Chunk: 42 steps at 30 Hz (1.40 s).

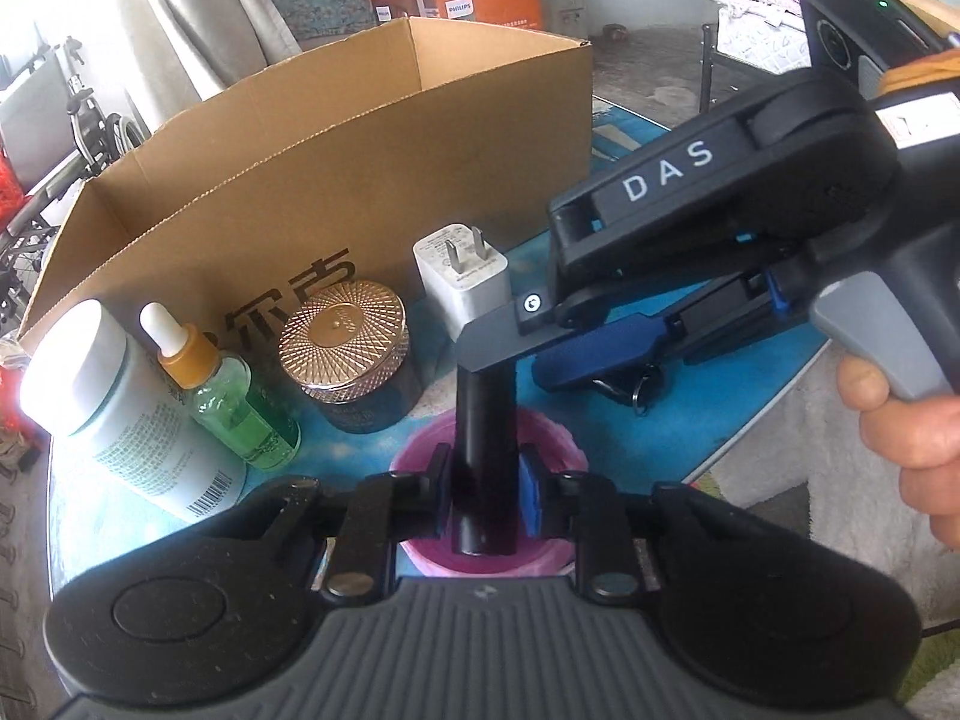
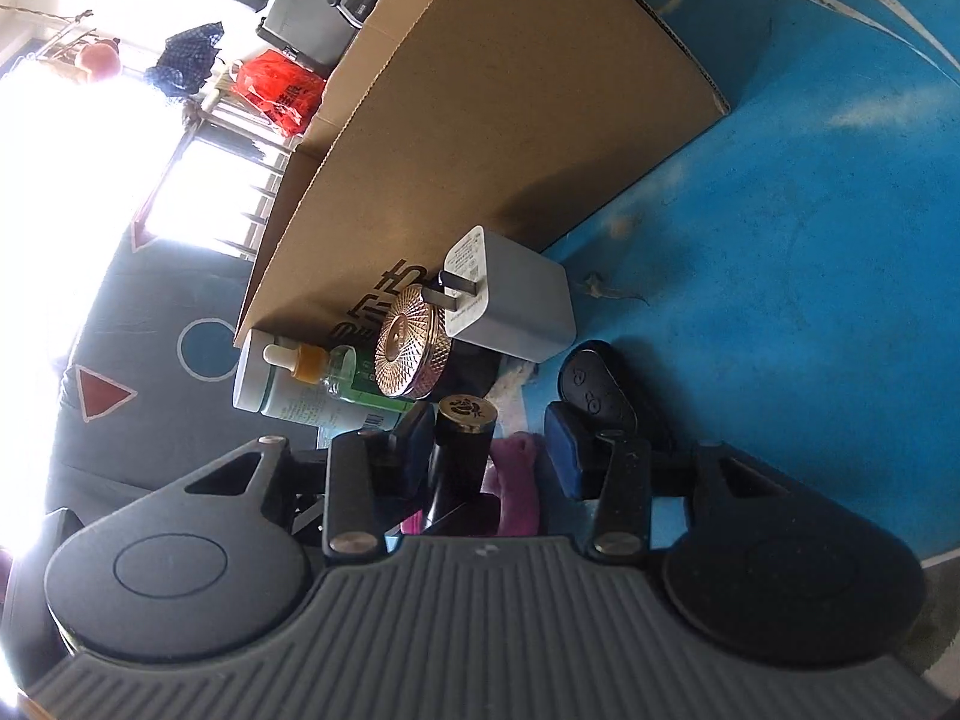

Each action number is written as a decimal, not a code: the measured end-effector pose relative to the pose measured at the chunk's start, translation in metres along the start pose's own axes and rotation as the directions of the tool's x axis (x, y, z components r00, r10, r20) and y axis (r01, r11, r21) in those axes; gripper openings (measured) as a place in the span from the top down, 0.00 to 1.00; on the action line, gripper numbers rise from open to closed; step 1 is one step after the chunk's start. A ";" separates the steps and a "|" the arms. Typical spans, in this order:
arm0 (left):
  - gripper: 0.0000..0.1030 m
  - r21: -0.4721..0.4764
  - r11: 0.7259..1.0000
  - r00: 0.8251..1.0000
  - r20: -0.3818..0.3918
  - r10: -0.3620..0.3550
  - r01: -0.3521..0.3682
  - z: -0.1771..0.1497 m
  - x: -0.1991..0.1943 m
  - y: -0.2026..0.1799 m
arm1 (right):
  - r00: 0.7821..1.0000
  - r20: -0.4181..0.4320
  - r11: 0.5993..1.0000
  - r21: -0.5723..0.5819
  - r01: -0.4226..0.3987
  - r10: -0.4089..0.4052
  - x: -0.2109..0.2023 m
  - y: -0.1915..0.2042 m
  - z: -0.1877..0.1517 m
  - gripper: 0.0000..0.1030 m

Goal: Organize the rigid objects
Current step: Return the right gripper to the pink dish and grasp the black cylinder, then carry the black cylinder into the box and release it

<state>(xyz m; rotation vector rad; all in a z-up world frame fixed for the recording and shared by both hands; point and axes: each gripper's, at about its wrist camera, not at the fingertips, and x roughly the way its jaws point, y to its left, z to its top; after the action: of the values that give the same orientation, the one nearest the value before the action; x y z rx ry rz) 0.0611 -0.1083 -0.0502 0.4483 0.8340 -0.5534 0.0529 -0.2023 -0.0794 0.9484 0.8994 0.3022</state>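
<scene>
My left gripper (image 1: 485,495) is shut on a black tube (image 1: 485,456) and holds it upright over a pink cup (image 1: 543,438). My right gripper (image 2: 492,438) is open around the tube's gold-capped top (image 2: 467,411); its left pad touches the tube, the right pad stands apart. In the left wrist view the right gripper (image 1: 528,336) reaches in from the right at the tube's top. A white charger (image 1: 462,279), a gold-lidded jar (image 1: 348,354), a green dropper bottle (image 1: 231,396) and a white bottle (image 1: 114,408) stand in front of an open cardboard box (image 1: 360,138).
A black key fob (image 2: 594,387) lies on the blue table (image 2: 810,300) right of my right gripper. The table's edge runs at the right in the left wrist view, with a pale rug below. The box (image 2: 510,108) walls off the far side.
</scene>
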 end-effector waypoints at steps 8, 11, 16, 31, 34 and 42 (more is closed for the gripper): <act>0.78 0.048 0.998 0.999 0.038 0.028 -0.029 -0.007 -0.002 -0.006 | 1.000 0.004 1.000 -0.012 -0.013 0.013 0.016 0.003 0.004 0.73; 0.78 0.036 0.999 0.999 0.045 0.024 -0.025 -0.008 -0.003 -0.005 | 1.000 0.009 0.999 -0.044 -0.005 0.005 0.015 0.009 0.002 0.78; 0.78 0.026 0.999 0.996 0.082 0.020 -0.022 -0.010 -0.013 -0.003 | 0.999 0.037 0.994 -0.105 0.016 -0.012 0.009 0.024 0.000 0.78; 0.77 -0.048 0.995 0.954 0.282 0.099 -0.089 0.038 -0.094 0.022 | 0.979 0.178 0.913 -0.407 -0.020 0.100 -0.049 0.126 0.021 0.77; 0.77 -0.108 0.991 0.952 0.287 0.108 -0.080 0.065 -0.103 0.049 | 0.978 0.156 0.886 -0.460 -0.050 0.136 -0.048 0.156 0.048 0.77; 0.77 -0.254 0.966 0.984 0.157 0.087 -0.045 0.130 -0.069 0.147 | 0.994 -0.053 0.890 -0.444 -0.106 0.092 0.026 0.214 0.146 0.77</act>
<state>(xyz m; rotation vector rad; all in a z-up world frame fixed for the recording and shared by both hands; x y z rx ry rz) 0.1876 -0.0502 0.1039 0.1950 0.7136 -0.4114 0.2133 -0.1481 0.1178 0.5622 0.7648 0.5861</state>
